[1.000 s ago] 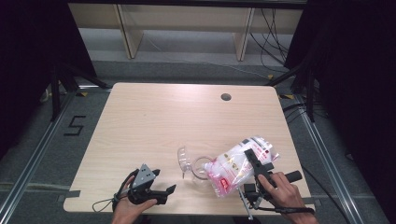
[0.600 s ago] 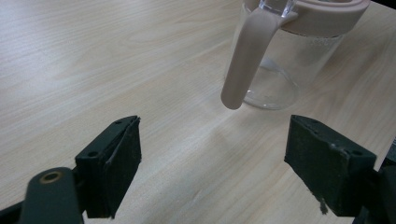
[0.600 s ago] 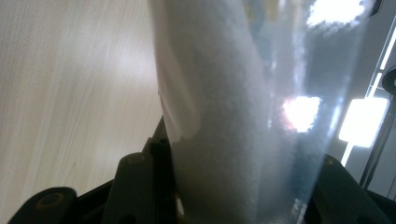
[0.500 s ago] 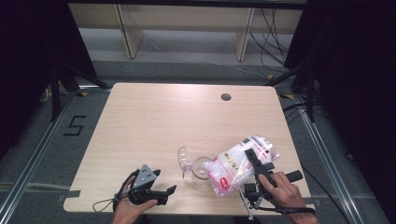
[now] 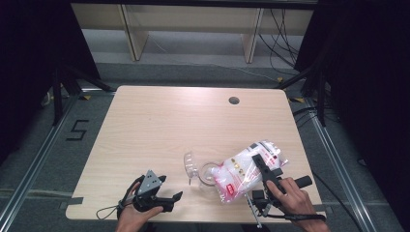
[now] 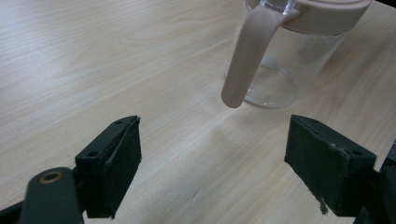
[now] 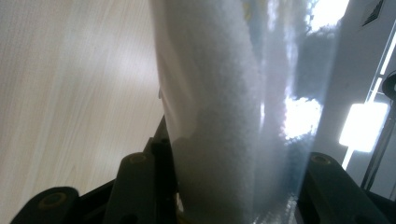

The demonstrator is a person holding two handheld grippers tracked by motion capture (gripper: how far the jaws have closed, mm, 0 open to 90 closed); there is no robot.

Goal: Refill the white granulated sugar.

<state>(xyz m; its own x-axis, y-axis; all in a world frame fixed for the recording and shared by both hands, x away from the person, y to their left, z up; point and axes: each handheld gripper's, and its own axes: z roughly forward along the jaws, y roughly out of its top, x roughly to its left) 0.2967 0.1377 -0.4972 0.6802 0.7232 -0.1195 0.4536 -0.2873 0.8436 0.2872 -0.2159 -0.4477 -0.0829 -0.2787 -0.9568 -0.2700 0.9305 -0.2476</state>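
Observation:
A clear plastic bag of white granules [image 5: 244, 170] with red print lies tilted at the table's front right. My right gripper [image 5: 256, 163] is shut on it, and the bag's mouth end leans over a clear jar [image 5: 208, 173]. In the right gripper view the bag [image 7: 219, 112] stands squeezed between the jaws of the right gripper [image 7: 224, 186]. The jar's flip lid [image 5: 189, 166] stands open at its left. My left gripper [image 5: 170, 187] rests open near the front edge, left of the jar. In the left gripper view the left gripper [image 6: 215, 154] points at the jar [image 6: 285, 70] and its pink handle [image 6: 243, 60], with nothing between its pads.
The wooden table [image 5: 159, 125] has a round cable hole [image 5: 234, 100] at its far right. Wooden shelving [image 5: 193, 19] stands behind it on the grey floor, where a "5" mark [image 5: 77, 129] lies at the left. Metal rails run along both sides.

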